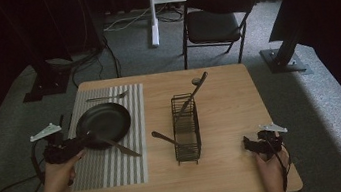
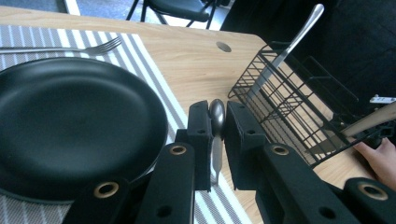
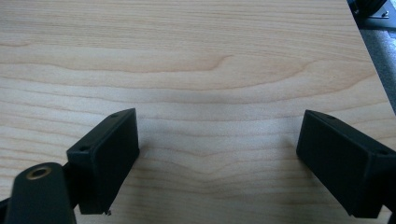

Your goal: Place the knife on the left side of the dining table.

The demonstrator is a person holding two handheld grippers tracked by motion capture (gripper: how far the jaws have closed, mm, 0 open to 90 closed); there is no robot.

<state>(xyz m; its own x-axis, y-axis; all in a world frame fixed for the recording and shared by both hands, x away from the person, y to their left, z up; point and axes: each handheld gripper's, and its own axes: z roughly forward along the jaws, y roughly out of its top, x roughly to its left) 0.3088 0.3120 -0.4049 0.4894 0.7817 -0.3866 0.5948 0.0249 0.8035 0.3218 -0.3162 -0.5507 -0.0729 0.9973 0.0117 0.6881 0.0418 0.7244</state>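
Observation:
My left gripper (image 1: 80, 142) is shut on a metal spoon (image 2: 216, 116) over the striped placemat (image 1: 118, 166), at the right rim of the black plate (image 1: 104, 121). The spoon (image 1: 121, 149) reaches from the jaws out to the right, toward the black wire cutlery rack (image 1: 186, 129). In the left gripper view the rack (image 2: 289, 100) stands just right of the jaws, and the spoon's bowl shows between the jaw tips. My right gripper (image 1: 250, 144) is open and holds nothing. It hovers low over bare wood (image 3: 219, 93) near the table's front right corner.
A fork (image 1: 108, 97) lies on the placemat beyond the plate. One utensil (image 1: 196, 88) leans out of the rack's far end, and another (image 1: 163, 138) sticks out of its left side. A folding chair (image 1: 216, 19) stands behind the table.

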